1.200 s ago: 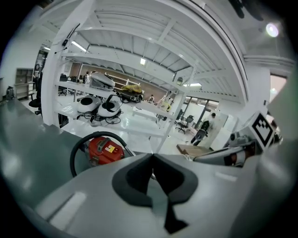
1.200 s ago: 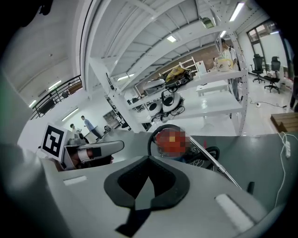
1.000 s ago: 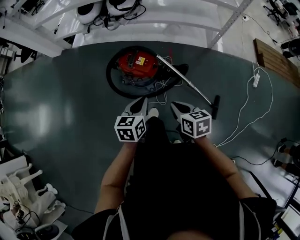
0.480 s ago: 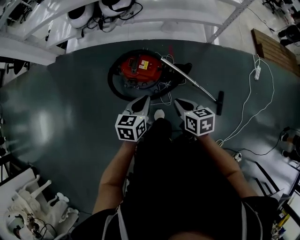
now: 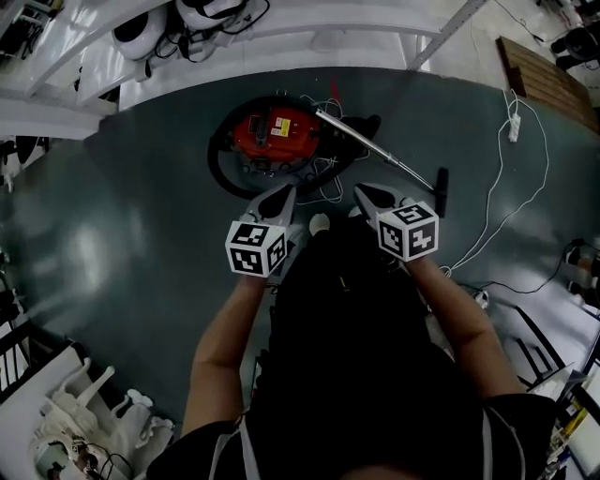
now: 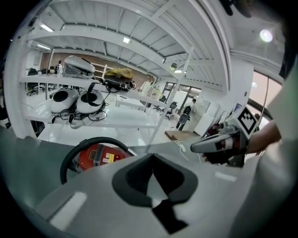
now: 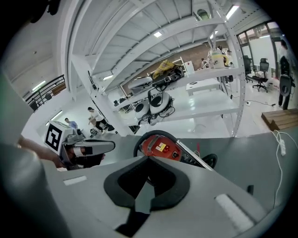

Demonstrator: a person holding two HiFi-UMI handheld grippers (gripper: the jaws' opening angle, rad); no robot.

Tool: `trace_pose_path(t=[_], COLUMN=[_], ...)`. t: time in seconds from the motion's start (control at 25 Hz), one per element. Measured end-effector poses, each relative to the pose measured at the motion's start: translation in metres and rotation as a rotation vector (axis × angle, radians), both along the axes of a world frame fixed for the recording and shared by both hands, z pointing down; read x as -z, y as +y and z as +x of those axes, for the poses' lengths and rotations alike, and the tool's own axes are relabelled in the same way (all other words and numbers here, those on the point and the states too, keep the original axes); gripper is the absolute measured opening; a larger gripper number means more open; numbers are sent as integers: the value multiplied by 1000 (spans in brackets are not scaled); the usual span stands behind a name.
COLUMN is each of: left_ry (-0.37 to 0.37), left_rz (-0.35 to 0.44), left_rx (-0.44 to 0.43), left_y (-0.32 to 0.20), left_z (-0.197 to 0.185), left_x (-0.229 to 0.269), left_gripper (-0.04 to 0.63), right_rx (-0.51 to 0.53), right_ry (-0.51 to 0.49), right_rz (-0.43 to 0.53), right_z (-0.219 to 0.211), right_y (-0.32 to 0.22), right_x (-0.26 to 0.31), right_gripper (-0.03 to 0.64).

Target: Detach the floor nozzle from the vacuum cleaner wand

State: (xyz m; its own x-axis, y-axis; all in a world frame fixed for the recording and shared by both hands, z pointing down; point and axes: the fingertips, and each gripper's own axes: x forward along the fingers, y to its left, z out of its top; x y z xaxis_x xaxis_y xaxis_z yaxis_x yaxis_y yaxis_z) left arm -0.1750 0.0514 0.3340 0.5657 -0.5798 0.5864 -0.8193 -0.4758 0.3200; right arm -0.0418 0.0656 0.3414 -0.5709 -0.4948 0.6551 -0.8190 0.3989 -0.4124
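Found the nozzle (image 5: 439, 192) flat on the floor (image 5: 122, 216), at the far end of the wand (image 5: 375, 150), to the right of the red vacuum (image 5: 272, 131). Judged it not yet detached, with the joint seemingly whole and nothing touching it.

Held the left tool (image 5: 281, 192) and the right tool (image 5: 367, 192) side by side above the floor, each pinched fully together with nothing between its jaws, both well short of wand and nozzle. Took the step in hand for the approach.

Judged the next move to call for spreading the jaws, closing one tool on the wand near the joint to steady it, closing the other on the nozzle's neck, then pulling the two apart. Could not tell whether a catch needed pressing first; too small to make out.

Saw no container near the work. Noted only a shelf (image 5: 356, 42) beyond the dark floor, carrying white rounded gear (image 5: 141, 28) of a kind not clear from here.
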Motion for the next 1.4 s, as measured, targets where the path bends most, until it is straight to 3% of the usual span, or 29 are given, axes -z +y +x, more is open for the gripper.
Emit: trace_pose_path(t=[0.24, 0.48, 0.68, 1.0, 1.4], left_ry=[-60, -103, -111, -79, -105], left_rz=[-66, -75, -69, -112, -142], left_rx=[-15, 43, 62, 134, 250], left_y=[-29, -78, -109, -159, -202], left_z=[11, 33, 50, 54, 41], left_x=[-31, -69, -96, -151, -209], left_gripper=[9, 9, 9, 9, 9], right_rx=[56, 168, 293, 361, 432], right_ry=[44, 61, 71, 116, 149], right_rz=[-12, -37, 1, 18, 33], right_z=[14, 17, 11, 12, -2], right_y=[-39, -83, -111, -158, -207], right_x=[-31, -69, -97, -152, -218], right_gripper=[-3, -3, -3, -3, -2])
